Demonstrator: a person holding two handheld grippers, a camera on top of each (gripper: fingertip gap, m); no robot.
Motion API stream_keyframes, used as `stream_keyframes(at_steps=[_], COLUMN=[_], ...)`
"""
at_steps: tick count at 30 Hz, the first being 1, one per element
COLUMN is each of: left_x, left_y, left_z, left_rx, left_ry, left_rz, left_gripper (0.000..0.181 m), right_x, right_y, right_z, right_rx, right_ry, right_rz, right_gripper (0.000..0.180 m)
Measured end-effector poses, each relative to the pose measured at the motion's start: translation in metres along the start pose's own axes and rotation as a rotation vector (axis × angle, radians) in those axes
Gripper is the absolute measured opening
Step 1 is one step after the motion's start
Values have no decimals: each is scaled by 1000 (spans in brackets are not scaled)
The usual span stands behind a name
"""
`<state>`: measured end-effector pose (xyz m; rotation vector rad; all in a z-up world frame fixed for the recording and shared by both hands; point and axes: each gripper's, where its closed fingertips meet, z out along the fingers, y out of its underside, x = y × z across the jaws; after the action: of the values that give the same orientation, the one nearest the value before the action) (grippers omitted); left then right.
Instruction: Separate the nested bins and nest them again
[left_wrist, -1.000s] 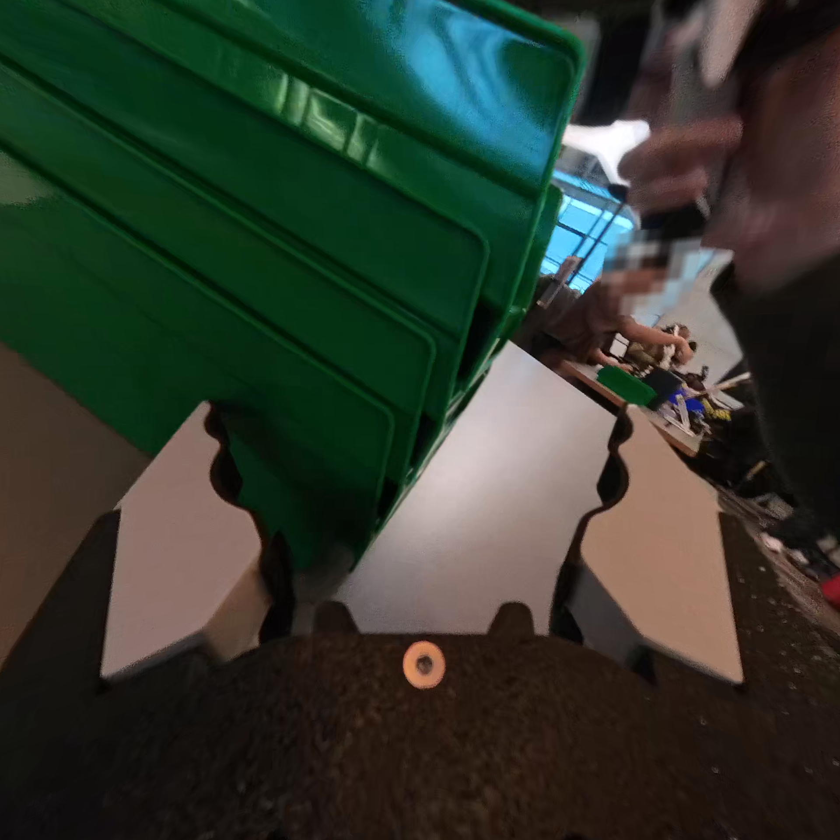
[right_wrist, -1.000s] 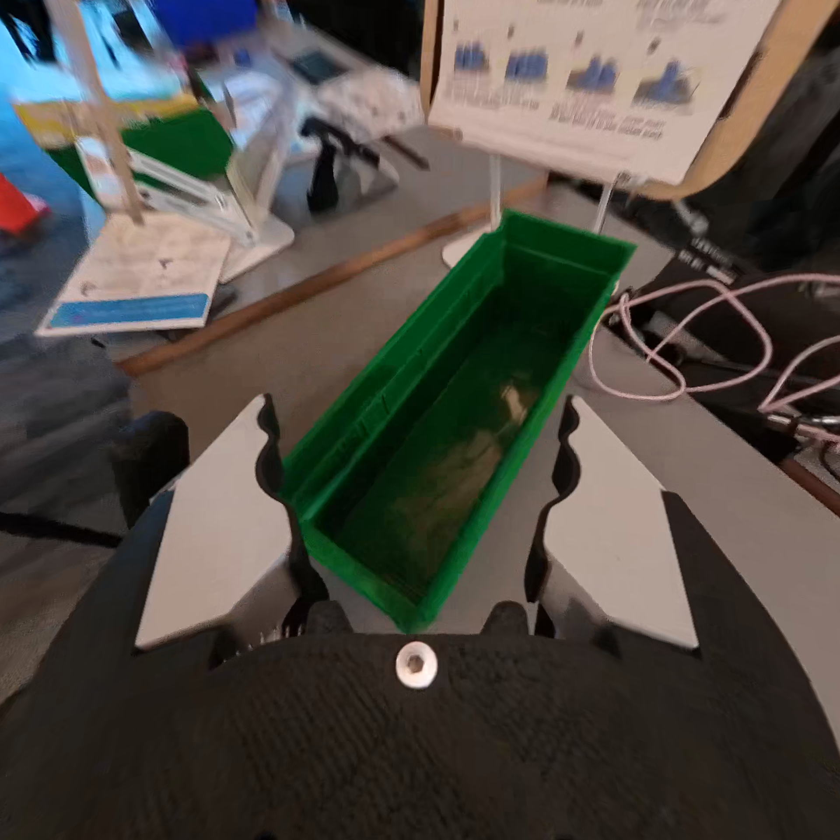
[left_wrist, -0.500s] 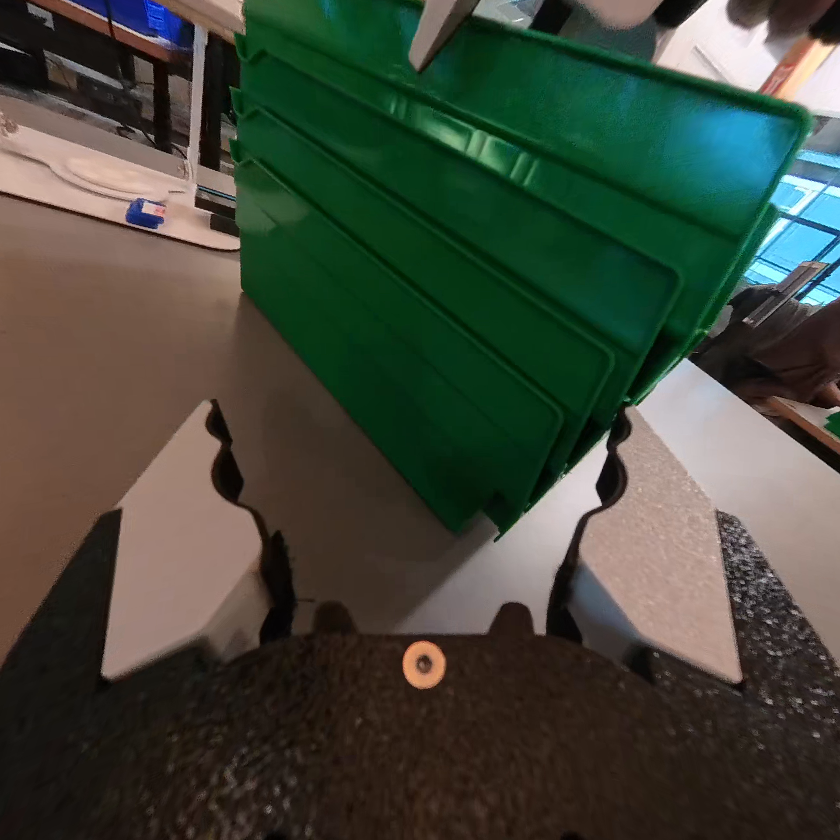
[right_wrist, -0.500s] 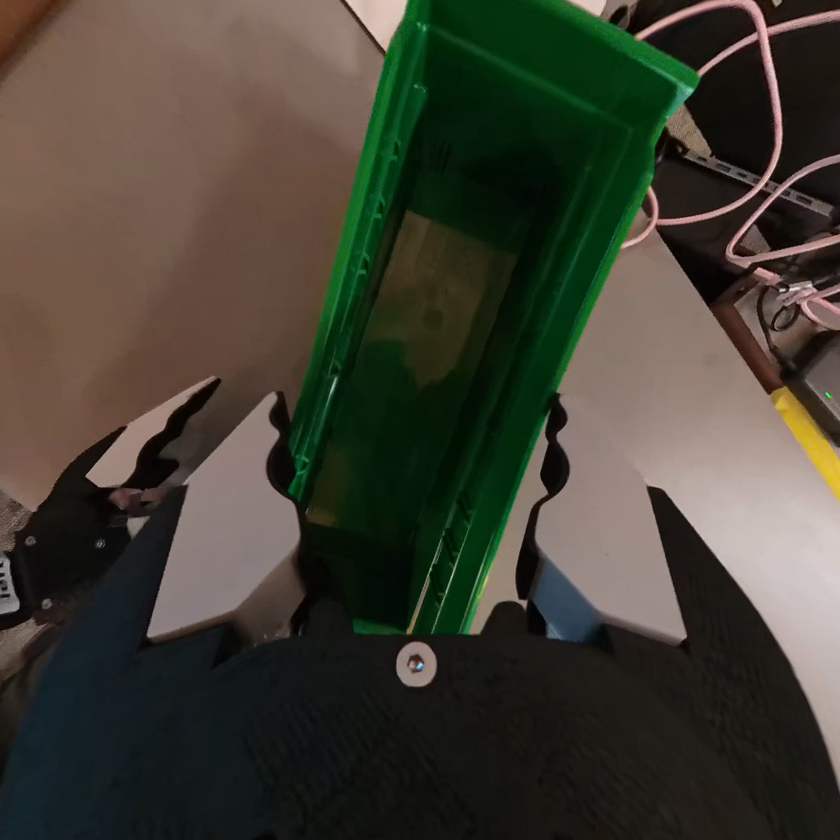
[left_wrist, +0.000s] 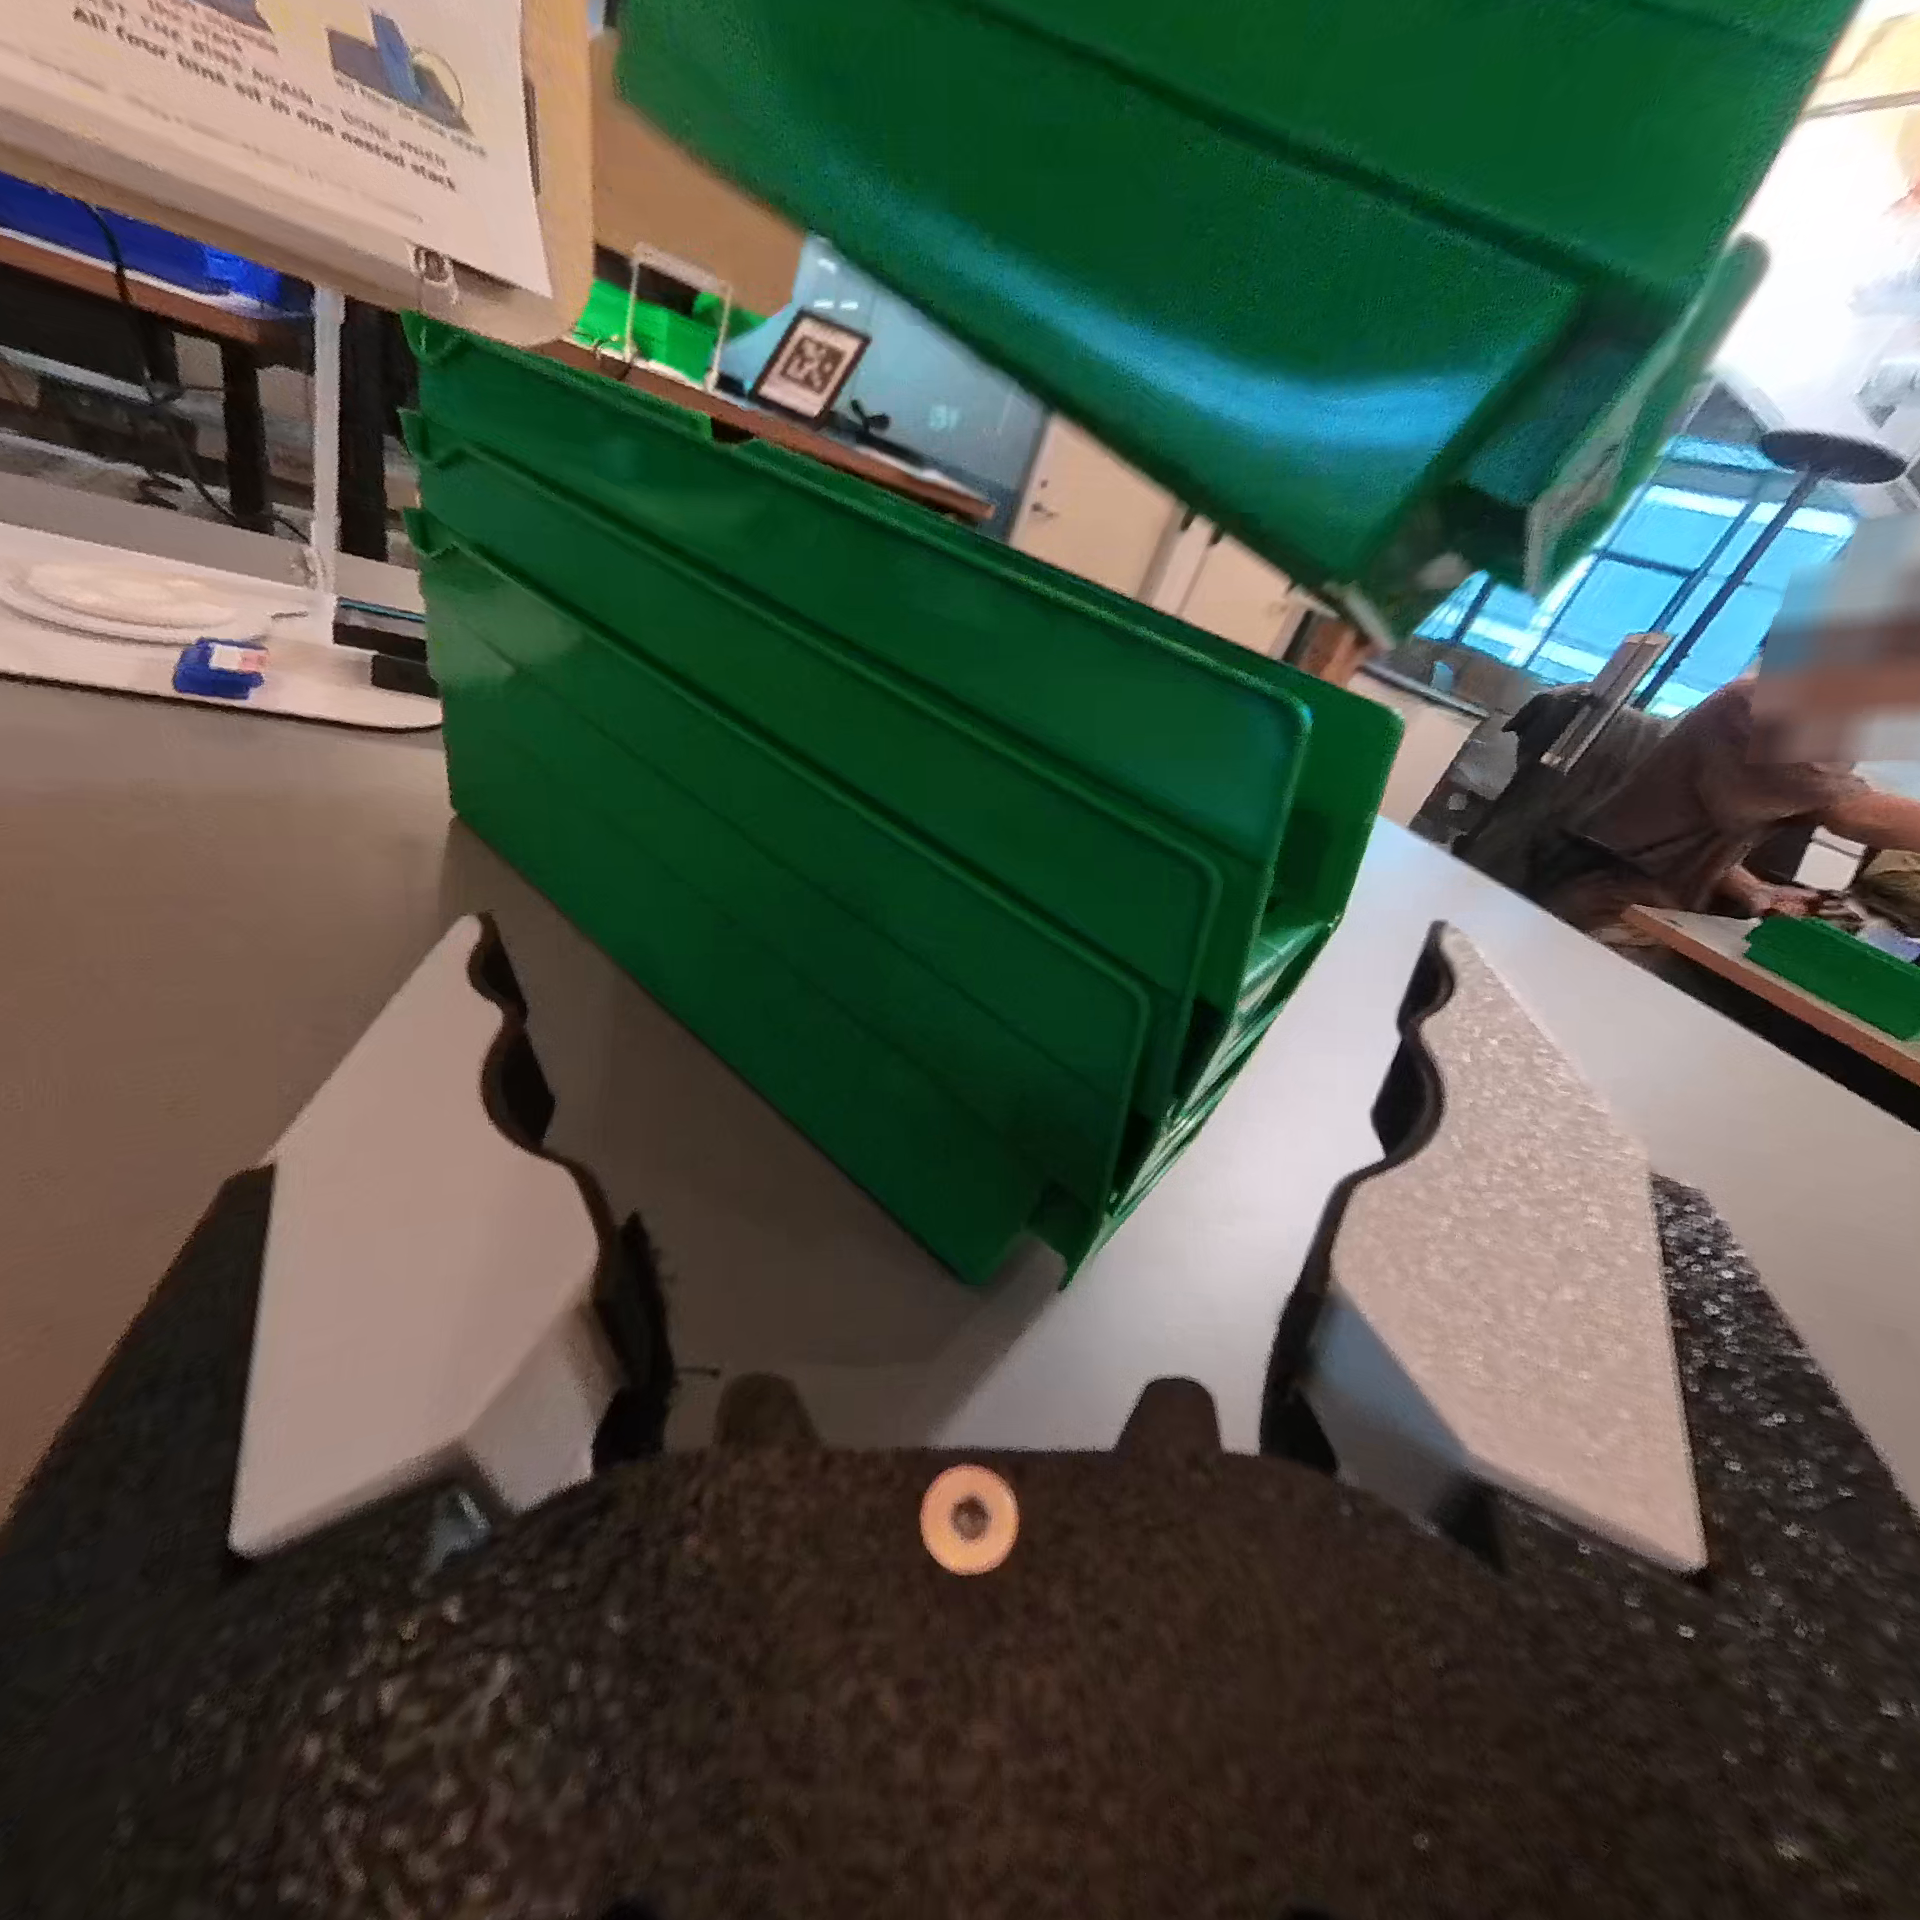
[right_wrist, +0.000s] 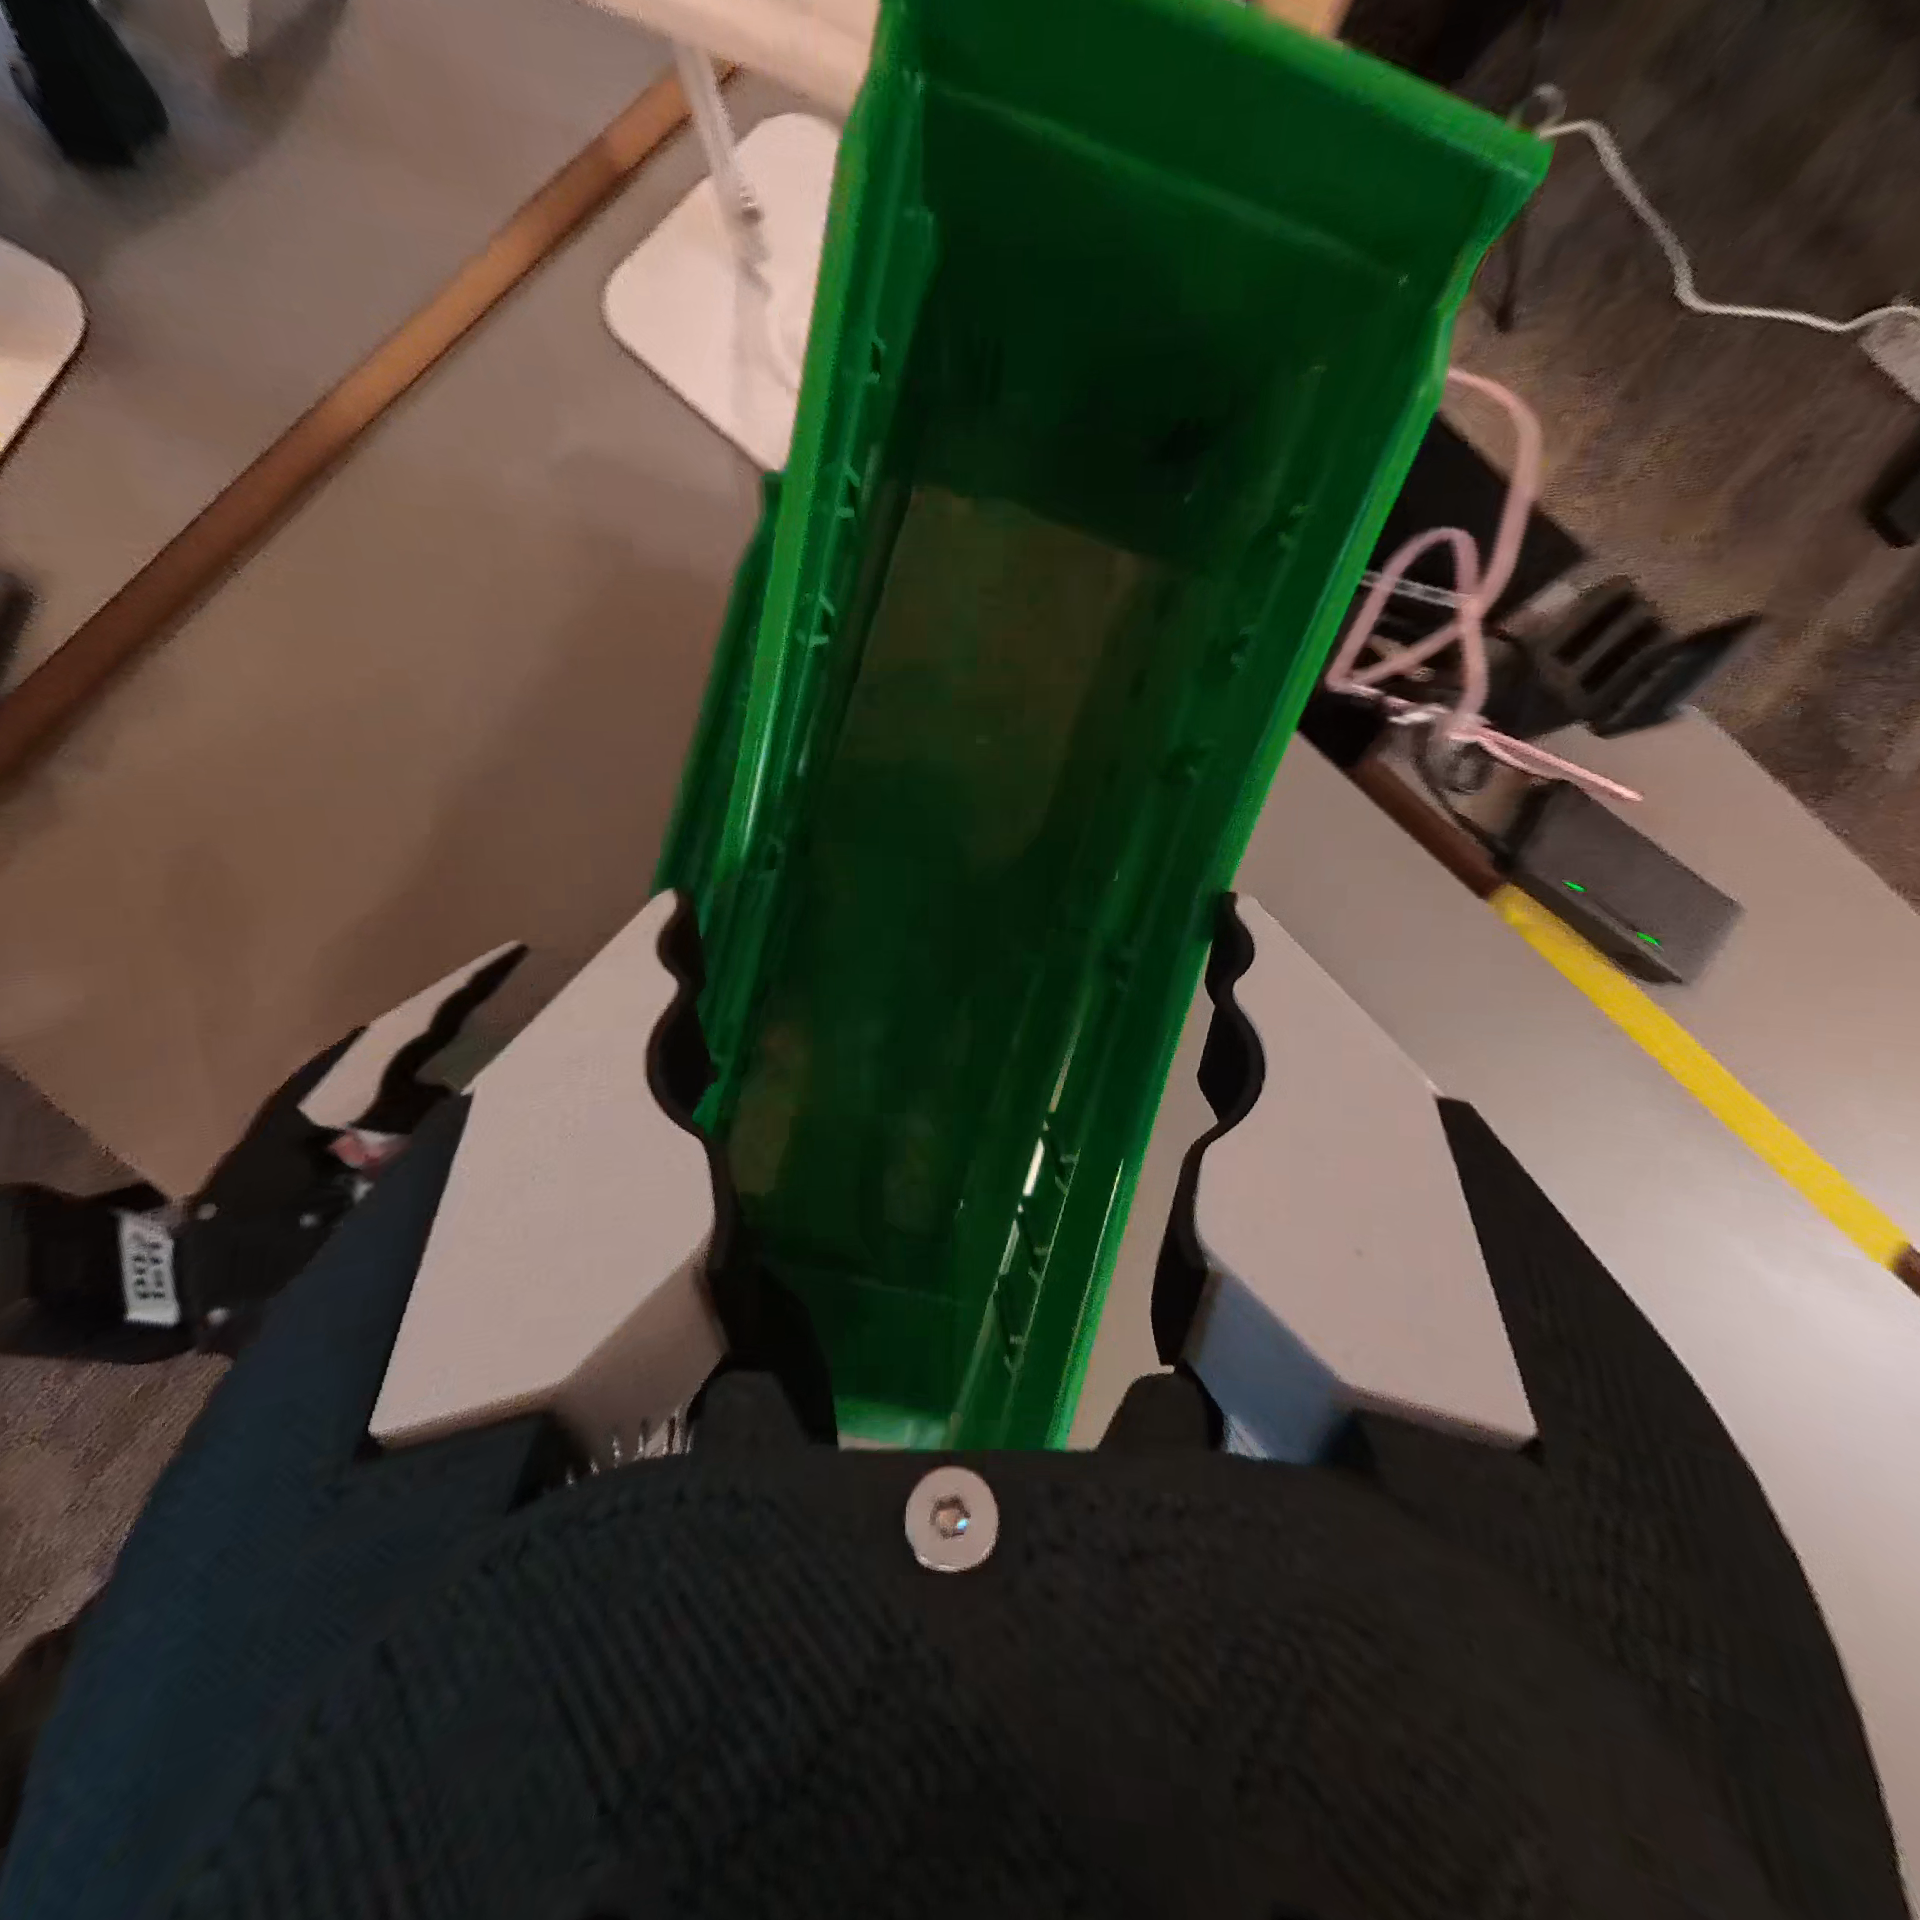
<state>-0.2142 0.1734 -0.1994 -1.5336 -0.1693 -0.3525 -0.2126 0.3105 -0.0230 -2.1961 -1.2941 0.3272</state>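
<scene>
the left gripper hangs low over the grey desk, its two pale fingers spread wide with nothing between them. just past the fingertips a stack of nested green bins stands on the desk, stepped rims showing one inside another, the near corner pointing at the gripper. above the stack a single green bin hangs tilted in the air, clear of the stack and blurred.

from the right wrist view that same single bin runs away lengthwise from the right gripper, open side facing the camera. the near end sits deep between the fingers; the left finger touches the bin's long wall, and whether the right one presses the other wall, i cannot tell. the left gripper shows low at the left.

farther off, a white stand base rests near the desk's far edge, a paper sign hangs above the stack, and pink cables trail off the desk's right side. a seated person works at another table beyond.
</scene>
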Motion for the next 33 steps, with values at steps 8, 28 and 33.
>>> stream_keyframes(at_steps=[8,28,33], left_x=[8,9,10], left_y=[0,-10,-7], left_z=[1,-3,0], left_rx=[-37,34,29], left_ry=[-17,-146,-132], left_rz=[101,323,293], left_gripper=[159,159,159], right_x=[157,393,405], right_y=[84,449,413], right_z=[-65,-43,-79], right_rx=[0,-154,-63], right_ry=[205,350,503], right_rz=[176,506,455], right_gripper=[97,115,139])
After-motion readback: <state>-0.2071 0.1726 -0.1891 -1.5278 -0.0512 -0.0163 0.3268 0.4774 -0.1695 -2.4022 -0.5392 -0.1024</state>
